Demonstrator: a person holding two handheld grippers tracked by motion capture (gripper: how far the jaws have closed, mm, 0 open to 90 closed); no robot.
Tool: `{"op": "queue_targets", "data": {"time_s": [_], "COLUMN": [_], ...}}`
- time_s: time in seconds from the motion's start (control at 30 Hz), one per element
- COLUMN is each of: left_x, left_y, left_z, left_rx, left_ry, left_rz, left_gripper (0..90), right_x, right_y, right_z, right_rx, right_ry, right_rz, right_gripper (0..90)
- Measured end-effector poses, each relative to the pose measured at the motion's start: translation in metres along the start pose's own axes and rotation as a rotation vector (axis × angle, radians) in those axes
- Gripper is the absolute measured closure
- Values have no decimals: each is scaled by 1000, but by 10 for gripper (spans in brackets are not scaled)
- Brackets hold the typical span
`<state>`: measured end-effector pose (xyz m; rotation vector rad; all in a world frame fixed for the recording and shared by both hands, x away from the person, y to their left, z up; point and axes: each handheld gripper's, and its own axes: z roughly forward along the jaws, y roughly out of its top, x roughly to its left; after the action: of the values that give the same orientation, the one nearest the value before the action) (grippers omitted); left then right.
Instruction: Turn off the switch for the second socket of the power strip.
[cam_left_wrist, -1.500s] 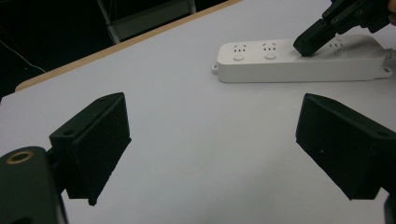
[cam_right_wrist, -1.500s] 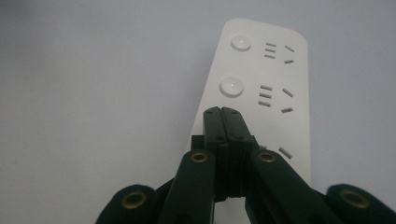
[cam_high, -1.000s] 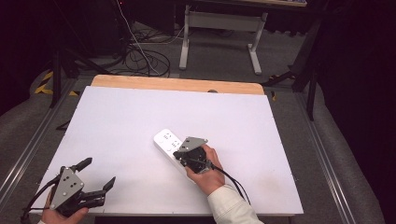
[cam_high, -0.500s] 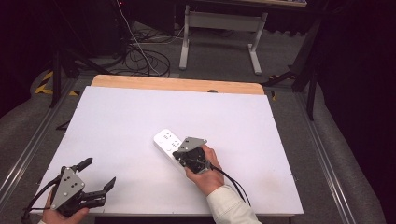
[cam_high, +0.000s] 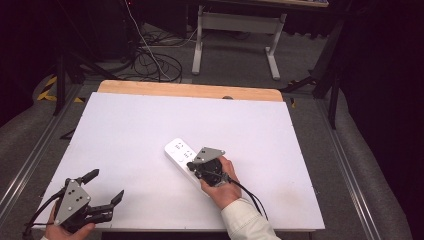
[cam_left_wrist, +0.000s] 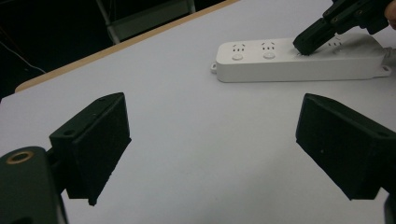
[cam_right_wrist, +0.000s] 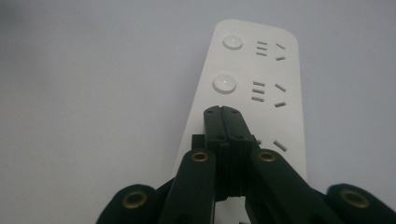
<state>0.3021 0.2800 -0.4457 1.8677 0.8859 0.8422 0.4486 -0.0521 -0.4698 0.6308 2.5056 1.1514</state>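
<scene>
A white power strip (cam_high: 179, 152) with round buttons and socket slots lies flat near the middle of the white table. My right gripper (cam_high: 190, 165) is shut, its two jaws pressed together with nothing between them. Its tip (cam_right_wrist: 222, 112) rests on the strip's top (cam_right_wrist: 261, 74), just behind the second round button (cam_right_wrist: 224, 84). My left gripper (cam_high: 106, 186) is held at the table's front left corner, wide open and empty. In the left gripper view its jaws frame bare table, with the power strip (cam_left_wrist: 289, 58) and the right gripper (cam_left_wrist: 310, 41) farther off.
The white table top (cam_high: 130, 125) has a wooden strip (cam_high: 190, 91) along its far edge. Beyond it are cables (cam_high: 150, 60) on the floor and a white stand's legs (cam_high: 235, 30). Metal rails (cam_high: 350, 165) run along both table sides.
</scene>
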Motion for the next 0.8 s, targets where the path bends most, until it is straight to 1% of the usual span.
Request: {"op": "queue_targets", "data": {"time_s": [0.1,0.2,0.23,0.3,0.33,0.4,0.43,0.63,0.8], "left_x": [-1,0,0,0,0,0,0,0,0], "left_y": [0,0,0,0,0,0,0,0,0], "left_z": [0,0,1,1,1,1,1,1,1], "left_rx": [0,2,2,1,1,1,2,1,1], "left_ry": [0,2,2,0,0,-2,-1,-2,-2], "left_rz": [3,3,3,4,4,1,2,2,4], "left_gripper": [104,104,104,104,104,104,104,104,104], "right_x": [3,2,2,1,1,1,2,3,3], "right_y": [2,2,3,3,3,6,10,13,15], "right_z": [0,-1,-4,-6,-7,-12,-18,-26,-30], "right_rx": [12,18,5,12,1,-40,-67,-83,-90], "right_ry": [-11,-11,-21,-18,-15,-5,-4,-5,-2], "right_rz": [-12,-6,-3,2,1,6,0,-3,-3], "right_gripper": [900,900,900,900,900,900,900,900,900]}}
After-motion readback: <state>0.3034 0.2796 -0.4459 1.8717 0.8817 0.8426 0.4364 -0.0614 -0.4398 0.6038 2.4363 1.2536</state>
